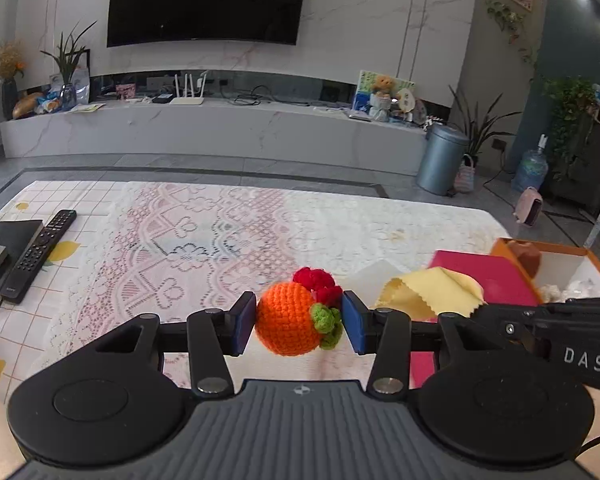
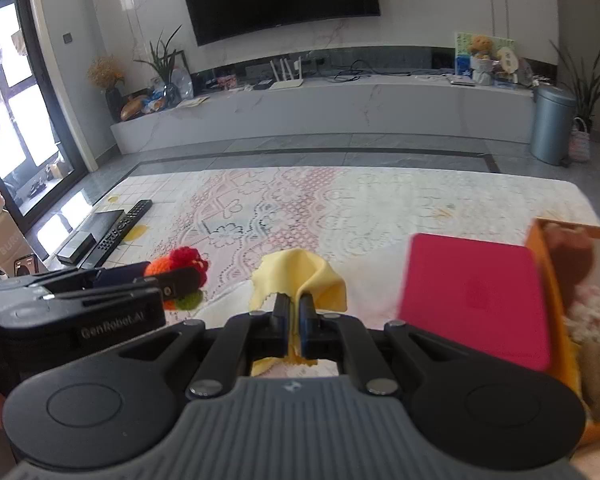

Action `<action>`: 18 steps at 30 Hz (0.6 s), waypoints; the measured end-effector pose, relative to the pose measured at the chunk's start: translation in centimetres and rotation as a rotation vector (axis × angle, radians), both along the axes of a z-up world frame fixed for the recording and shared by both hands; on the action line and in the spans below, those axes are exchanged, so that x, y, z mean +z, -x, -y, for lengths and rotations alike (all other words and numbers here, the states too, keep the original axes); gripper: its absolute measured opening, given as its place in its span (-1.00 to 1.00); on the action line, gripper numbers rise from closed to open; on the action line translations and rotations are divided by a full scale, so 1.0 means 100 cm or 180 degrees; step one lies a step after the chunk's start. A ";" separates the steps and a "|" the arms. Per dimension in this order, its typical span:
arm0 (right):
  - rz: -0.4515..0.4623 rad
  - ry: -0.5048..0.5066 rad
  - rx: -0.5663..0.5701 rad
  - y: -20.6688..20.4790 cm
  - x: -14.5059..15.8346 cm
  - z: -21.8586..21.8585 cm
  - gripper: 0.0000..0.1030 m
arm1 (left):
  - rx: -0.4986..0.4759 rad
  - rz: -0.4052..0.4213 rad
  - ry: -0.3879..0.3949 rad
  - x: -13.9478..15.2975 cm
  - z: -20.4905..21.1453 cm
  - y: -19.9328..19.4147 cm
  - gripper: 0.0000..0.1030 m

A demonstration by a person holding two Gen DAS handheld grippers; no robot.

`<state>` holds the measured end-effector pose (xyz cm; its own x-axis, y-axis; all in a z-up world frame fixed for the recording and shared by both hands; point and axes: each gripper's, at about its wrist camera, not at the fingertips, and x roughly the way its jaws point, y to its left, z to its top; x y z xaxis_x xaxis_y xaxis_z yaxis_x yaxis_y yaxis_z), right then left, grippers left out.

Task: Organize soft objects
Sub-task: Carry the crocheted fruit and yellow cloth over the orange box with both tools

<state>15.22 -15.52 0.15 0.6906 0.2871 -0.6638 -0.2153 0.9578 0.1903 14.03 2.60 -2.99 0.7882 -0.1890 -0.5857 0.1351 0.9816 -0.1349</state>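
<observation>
My left gripper (image 1: 299,322) is shut on an orange crocheted ball (image 1: 286,320) with green leaves and red knobs, held just above the lace tablecloth (image 1: 204,232). It also shows at the left of the right wrist view (image 2: 180,266). My right gripper (image 2: 295,326) is shut on a yellow cloth (image 2: 300,276), pinching a fold of it; the cloth also shows in the left wrist view (image 1: 432,290). A pink flat pad (image 2: 476,296) lies to the right, beside an orange box (image 2: 540,264) that holds plush toys (image 2: 592,312).
A black remote (image 1: 40,256) and dark books (image 1: 4,244) lie at the table's left edge. Beyond the table are a TV bench (image 1: 220,128), a grey bin (image 1: 440,160) and plants.
</observation>
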 end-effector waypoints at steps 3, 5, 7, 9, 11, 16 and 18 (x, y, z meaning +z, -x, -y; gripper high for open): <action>0.0063 0.0022 -0.0089 0.024 0.010 0.021 -0.95 | -0.0105 0.0073 0.0029 0.009 0.018 0.014 0.02; 0.0106 0.0021 -0.0153 0.040 0.016 0.037 -0.95 | -0.0204 0.0135 0.0029 0.016 0.033 0.022 0.02; 0.0155 0.0032 -0.0225 0.054 0.022 0.051 -0.95 | -0.0323 0.0199 0.0013 0.023 0.049 0.031 0.02; 0.0205 0.0055 -0.0298 0.068 0.026 0.067 -0.95 | -0.0429 0.0245 0.0013 0.029 0.065 0.038 0.02; 0.0234 0.0066 -0.0378 0.078 0.029 0.083 -0.95 | -0.0565 0.0265 0.0037 0.033 0.081 0.045 0.02; 0.0275 0.0063 -0.0624 0.099 0.036 0.130 -0.95 | -0.0926 0.0298 0.0098 0.038 0.119 0.052 0.02; 0.0310 0.0075 -0.0747 0.105 0.041 0.151 -0.95 | -0.1045 0.0262 0.0177 0.039 0.131 0.050 0.02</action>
<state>4.72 -30.59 4.29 0.7975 0.0966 -0.5956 -0.0027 0.9877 0.1565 9.05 -10.49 0.90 0.7241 -0.4704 -0.5043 0.4554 0.8753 -0.1625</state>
